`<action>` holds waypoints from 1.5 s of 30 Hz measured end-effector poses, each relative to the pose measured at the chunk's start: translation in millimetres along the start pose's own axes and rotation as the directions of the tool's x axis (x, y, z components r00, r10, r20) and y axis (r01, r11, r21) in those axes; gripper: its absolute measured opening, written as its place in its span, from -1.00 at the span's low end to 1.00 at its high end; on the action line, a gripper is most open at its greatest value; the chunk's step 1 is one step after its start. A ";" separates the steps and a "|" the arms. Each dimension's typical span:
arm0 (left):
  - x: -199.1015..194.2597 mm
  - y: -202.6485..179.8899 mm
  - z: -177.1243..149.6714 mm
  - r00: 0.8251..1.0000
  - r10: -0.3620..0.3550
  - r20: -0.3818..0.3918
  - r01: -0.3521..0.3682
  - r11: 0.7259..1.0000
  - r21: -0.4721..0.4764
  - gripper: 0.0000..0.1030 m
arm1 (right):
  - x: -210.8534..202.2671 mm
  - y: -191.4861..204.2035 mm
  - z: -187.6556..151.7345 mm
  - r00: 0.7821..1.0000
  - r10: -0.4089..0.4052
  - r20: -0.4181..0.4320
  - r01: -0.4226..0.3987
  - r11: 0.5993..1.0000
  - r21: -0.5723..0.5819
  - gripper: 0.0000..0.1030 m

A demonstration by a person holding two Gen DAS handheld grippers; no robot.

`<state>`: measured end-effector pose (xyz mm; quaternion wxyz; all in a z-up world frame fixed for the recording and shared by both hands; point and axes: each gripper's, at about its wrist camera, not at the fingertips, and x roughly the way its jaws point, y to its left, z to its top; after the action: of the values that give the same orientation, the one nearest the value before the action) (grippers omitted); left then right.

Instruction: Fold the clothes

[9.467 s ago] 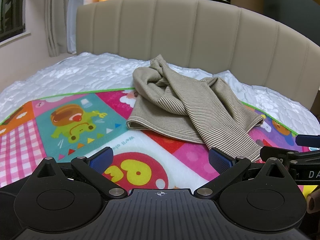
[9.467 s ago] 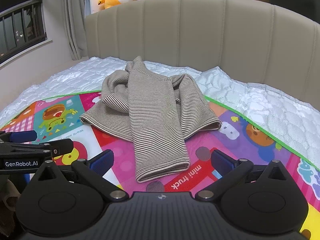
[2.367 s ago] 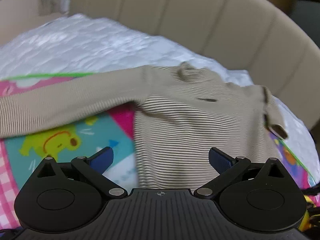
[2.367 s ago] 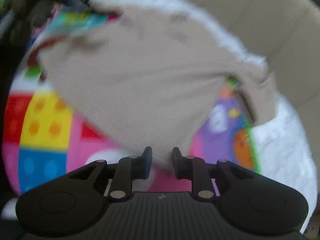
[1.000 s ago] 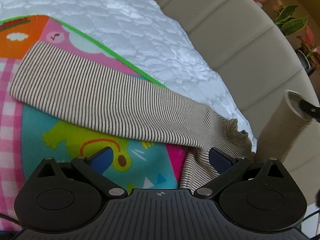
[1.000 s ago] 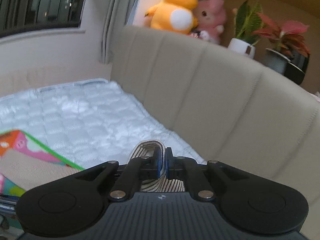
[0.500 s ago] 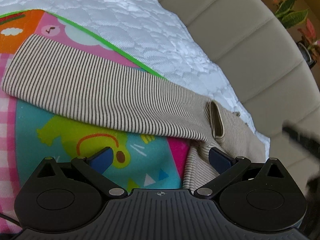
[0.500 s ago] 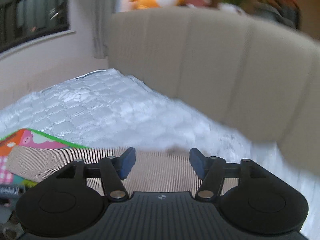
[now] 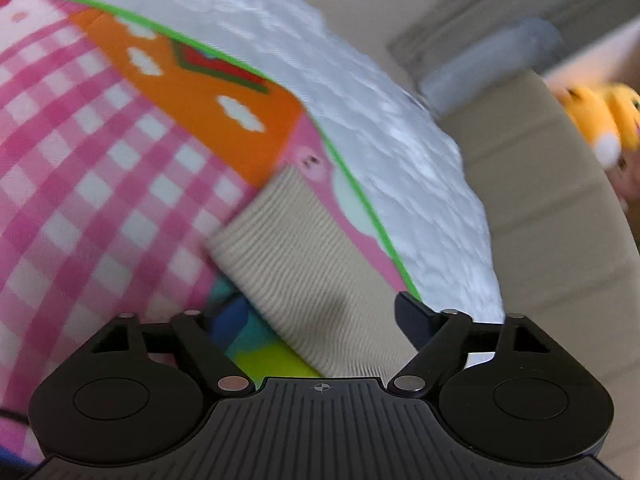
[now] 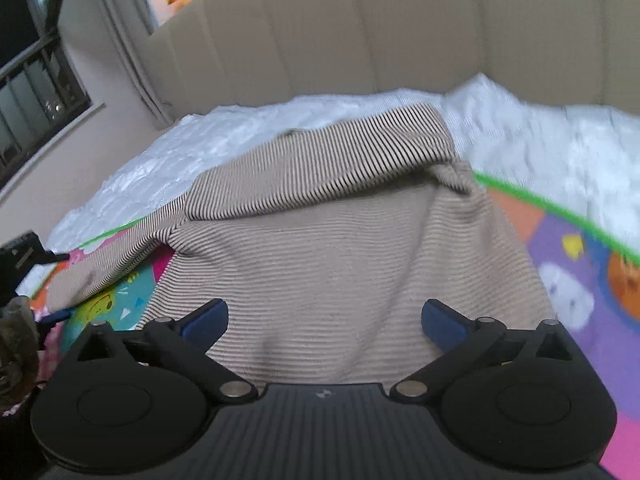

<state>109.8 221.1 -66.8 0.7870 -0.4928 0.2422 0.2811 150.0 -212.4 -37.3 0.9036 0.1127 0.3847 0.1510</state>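
Striped sweater [image 10: 344, 264] lay spread mid-frame on the colourful play mat [image 10: 576, 280] over the white quilt [image 10: 540, 136], one sleeve [image 9: 304, 264] running lower centre between the closing, not-yet-gripping left gripper [image 9: 308, 316] jaws, while the right gripper [image 10: 324, 320] jaws were opening wide, holding nothing, above the sweater body.

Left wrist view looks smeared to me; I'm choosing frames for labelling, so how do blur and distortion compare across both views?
Left wrist view: heavy motion blur, the beige striped knit sleeve reads nearly plain and the colourful patchwork play mat bulges under fisheye. Right wrist view: sharper in the middle, stripes crisp on the beige striped knit sweater, smear toward the right edge, and the beige padded headboard curves.
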 end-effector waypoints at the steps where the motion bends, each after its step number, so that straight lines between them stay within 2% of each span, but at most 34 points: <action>1: 3.5 -1.8 2.0 1.000 0.011 0.007 -0.011 1.000 0.005 0.52 | -1.1 -4.0 2.0 1.000 0.006 0.007 -0.006 1.000 0.011 1.00; 2: 6.7 -5.5 3.6 1.000 0.026 0.018 -0.026 0.999 0.029 0.35 | -4.3 -7.5 5.5 0.999 0.002 0.037 -0.003 1.000 0.017 1.00; 3: 9.4 -13.9 4.5 0.999 0.042 0.030 -0.044 0.995 0.089 -0.40 | -7.3 -11.5 8.5 0.998 -0.005 0.070 0.004 1.000 0.022 1.00; 4: 12.2 -24.5 4.9 0.998 0.050 0.033 -0.054 0.986 0.155 -0.85 | -11.1 -15.8 11.6 0.995 -0.015 0.102 0.012 1.000 0.027 1.00; 5: 12.9 -34.7 5.3 0.998 0.047 0.035 -0.053 0.976 0.210 -0.82 | -14.3 -20.8 13.9 0.991 -0.031 0.132 0.027 0.999 0.032 1.00; 7: 3.6 -61.2 5.9 0.999 -0.004 0.054 -0.013 0.953 0.304 -0.83 | -20.5 -30.2 17.4 0.982 -0.066 0.178 0.060 0.997 0.038 1.00; 11: -28.6 -131.0 5.4 0.987 -0.140 0.073 0.092 0.884 0.458 -0.83 | -29.3 -48.8 25.3 0.967 -0.096 0.235 0.077 0.993 0.090 1.00; 13: -46.5 -169.8 -1.0 0.973 -0.222 0.061 0.160 0.845 0.510 -0.83 | -31.6 -56.6 28.8 0.966 -0.089 0.245 0.059 0.990 0.128 1.00; 17: -74.3 -241.0 -34.5 0.927 -0.375 -0.007 0.299 0.728 0.617 -0.83 | -29.6 -62.1 30.8 0.969 -0.071 0.235 0.033 0.987 0.160 1.00; 19: -75.8 -270.2 -61.5 0.909 -0.411 -0.065 0.351 0.675 0.649 -0.83 | -27.2 -61.3 30.8 0.971 -0.071 0.229 0.037 0.988 0.152 1.00; 22: -63.7 -298.8 -98.3 0.895 -0.420 -0.150 0.408 0.636 0.654 -0.83 | -25.5 -57.8 31.1 0.971 -0.078 0.227 0.050 0.990 0.129 1.00; 25: -41.1 -314.1 -138.4 0.887 -0.399 -0.232 0.448 0.623 0.641 -0.83 | -21.3 -58.5 29.8 0.974 -0.084 0.212 0.058 0.990 0.125 1.00; 27: -26.0 -325.3 -165.2 0.884 -0.379 -0.274 0.461 0.604 0.650 -0.81 | -19.5 -59.6 28.8 0.976 -0.083 0.199 0.058 0.990 0.129 1.00; 29: -18.3 -328.6 -188.3 0.878 -0.358 -0.317 0.476 0.592 0.651 -0.74 | -16.2 -59.4 27.7 0.981 -0.074 0.182 0.051 0.990 0.128 1.00; 31: -13.8 -328.5 -204.5 0.871 -0.339 -0.355 0.491 0.587 0.644 -0.60 | -12.9 -58.1 27.0 0.984 -0.066 0.166 0.046 0.992 0.118 1.00; 34: -16.1 -322.1 -221.0 0.863 -0.328 -0.385 0.505 0.575 0.643 -0.60 | -9.8 -52.2 26.0 0.987 -0.053 0.150 0.041 0.996 0.081 1.00; 37: -17.7 -317.8 -226.5 0.861 -0.316 -0.399 0.509 0.567 0.648 -0.42 | -5.6 -47.2 24.9 0.991 -0.034 0.127 0.027 0.998 0.055 1.00; 41: -22.0 -309.6 -222.1 0.863 -0.306 -0.402 0.505 0.564 0.653 -0.30 | 5.2 -47.2 21.9 0.998 0.009 0.062 -0.013 0.997 0.070 1.00; 43: -23.5 -302.2 -214.4 0.872 -0.292 -0.393 0.489 0.566 0.663 -0.23 | 12.4 -50.5 19.0 0.999 0.021 0.029 -0.023 0.995 0.096 1.00; 45: -25.1 -293.1 -201.3 0.884 -0.266 -0.385 0.465 0.584 0.665 -0.23 | 19.5 -54.6 15.7 1.000 0.024 0.001 -0.024 0.992 0.125 1.00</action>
<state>270.4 -72.0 57.4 0.9225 -0.1996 0.3221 -0.0740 184.5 -257.4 -56.9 0.8929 0.1737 0.3921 0.1374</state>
